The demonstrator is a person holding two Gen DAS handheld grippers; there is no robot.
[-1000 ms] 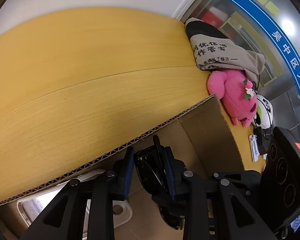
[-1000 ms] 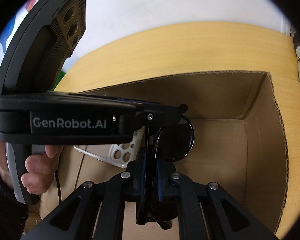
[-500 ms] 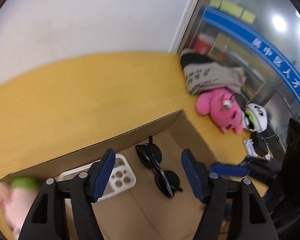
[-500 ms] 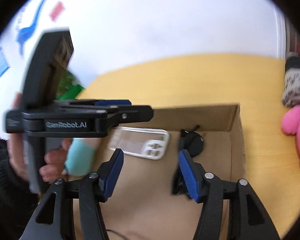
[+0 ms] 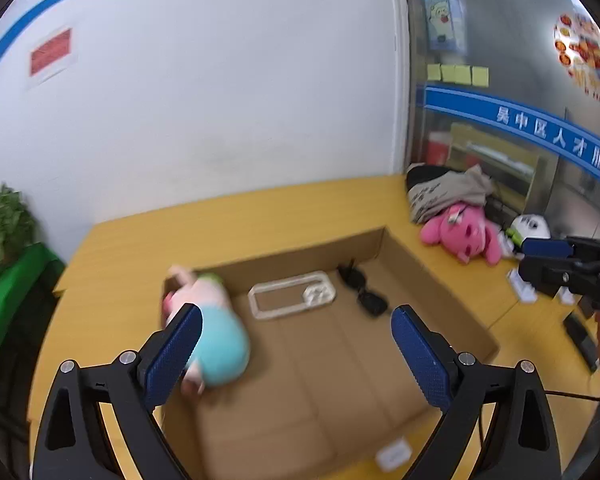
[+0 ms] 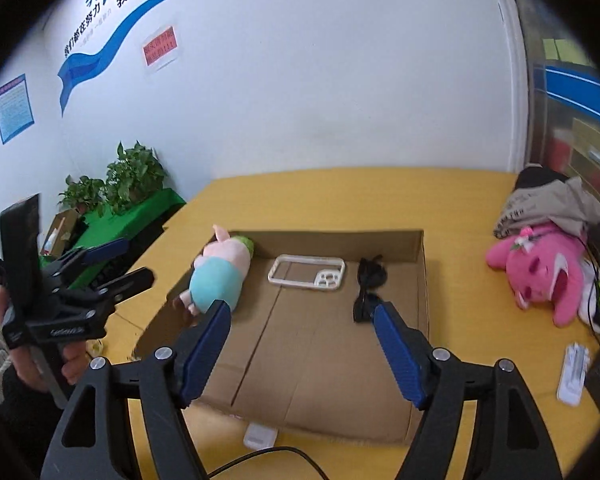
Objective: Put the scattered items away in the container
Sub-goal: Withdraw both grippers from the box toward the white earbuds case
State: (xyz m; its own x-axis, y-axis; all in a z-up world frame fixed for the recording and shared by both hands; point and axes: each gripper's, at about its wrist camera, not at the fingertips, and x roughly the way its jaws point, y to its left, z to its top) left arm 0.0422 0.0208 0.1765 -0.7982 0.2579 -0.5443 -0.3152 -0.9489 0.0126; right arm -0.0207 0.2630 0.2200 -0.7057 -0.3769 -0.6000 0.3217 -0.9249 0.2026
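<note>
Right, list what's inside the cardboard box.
Inside the cardboard box: a plush pig against its left wall, a clear phone case and black sunglasses on the floor. The floor under the pig and behind the gripper fingers is hidden.

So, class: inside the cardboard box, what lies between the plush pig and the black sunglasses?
A clear phone case lies flat on the box floor between the pig and the sunglasses; both wrist views show it.
</note>
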